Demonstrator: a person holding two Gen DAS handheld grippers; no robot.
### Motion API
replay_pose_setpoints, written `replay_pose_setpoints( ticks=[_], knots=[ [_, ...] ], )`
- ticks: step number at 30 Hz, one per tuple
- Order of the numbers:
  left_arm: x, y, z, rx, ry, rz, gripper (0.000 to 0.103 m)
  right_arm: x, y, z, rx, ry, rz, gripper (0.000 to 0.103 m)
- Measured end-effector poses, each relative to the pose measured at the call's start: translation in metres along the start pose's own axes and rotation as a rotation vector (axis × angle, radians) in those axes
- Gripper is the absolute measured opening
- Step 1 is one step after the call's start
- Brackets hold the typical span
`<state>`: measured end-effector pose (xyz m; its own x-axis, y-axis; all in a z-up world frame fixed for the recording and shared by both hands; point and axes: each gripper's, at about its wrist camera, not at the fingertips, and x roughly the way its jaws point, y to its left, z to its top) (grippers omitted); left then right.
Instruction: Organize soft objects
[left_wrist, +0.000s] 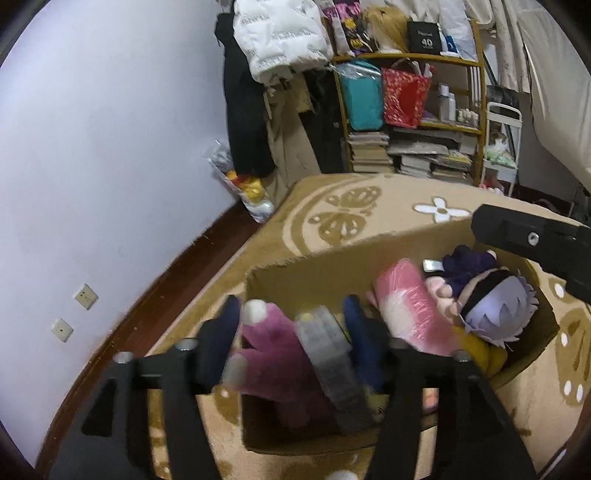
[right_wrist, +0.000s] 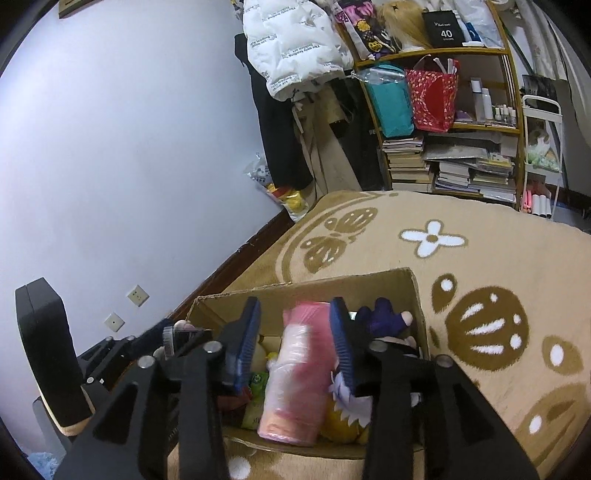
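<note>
Left gripper (left_wrist: 291, 325) clamped on a magenta plush toy with white tips (left_wrist: 273, 354), blurred, held over the left end of the open brown cardboard box (left_wrist: 310, 273). Right gripper (right_wrist: 295, 336) spread wide above a pink plastic-wrapped roll (right_wrist: 295, 376) inside the box, beside a lavender-haired plush doll (left_wrist: 495, 306). Box sits on a tan patterned rug (right_wrist: 480, 258).

A pale wall (right_wrist: 110, 147) fills the frame's left. A tan patterned carpet (right_wrist: 480, 258) covers the floor. A cluttered wooden shelf (right_wrist: 443, 127) stands upper right.
</note>
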<state>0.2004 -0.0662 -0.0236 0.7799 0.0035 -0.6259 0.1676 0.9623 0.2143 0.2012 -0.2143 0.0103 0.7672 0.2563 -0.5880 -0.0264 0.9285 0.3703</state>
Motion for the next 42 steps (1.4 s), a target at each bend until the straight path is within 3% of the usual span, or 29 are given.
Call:
replay_pose_setpoints(
  ticks=[4,5,10,15,29,34,42],
  knots=[
    [-0.004,0.002,0.001,0.001,-0.005,0.011,0.100,-0.004,-0.001,0.001,-0.002,-0.003,-0.012,0.066],
    [-0.005,0.003,0.001,0.000,-0.007,0.015,0.102,-0.004,-0.002,0.002,0.001,0.001,-0.013,0.072],
    [-0.004,0.005,0.001,0.018,0.017,0.038,0.102,-0.005,-0.007,0.002,0.009,0.017,-0.041,0.081],
    [-0.015,0.012,0.001,0.005,-0.001,0.064,0.102,-0.015,-0.008,0.003,0.006,0.000,-0.063,0.103],
    [-0.063,0.045,0.000,-0.065,-0.028,0.075,0.102,-0.039,0.006,-0.005,-0.070,0.058,-0.098,0.103],
    [-0.100,0.059,-0.001,-0.113,-0.112,0.059,0.102,-0.065,0.017,0.000,-0.095,0.032,-0.096,0.103],
    [-0.147,0.078,-0.003,-0.150,-0.135,0.057,0.102,-0.119,0.044,-0.002,-0.164,-0.048,-0.107,0.103]
  ],
)
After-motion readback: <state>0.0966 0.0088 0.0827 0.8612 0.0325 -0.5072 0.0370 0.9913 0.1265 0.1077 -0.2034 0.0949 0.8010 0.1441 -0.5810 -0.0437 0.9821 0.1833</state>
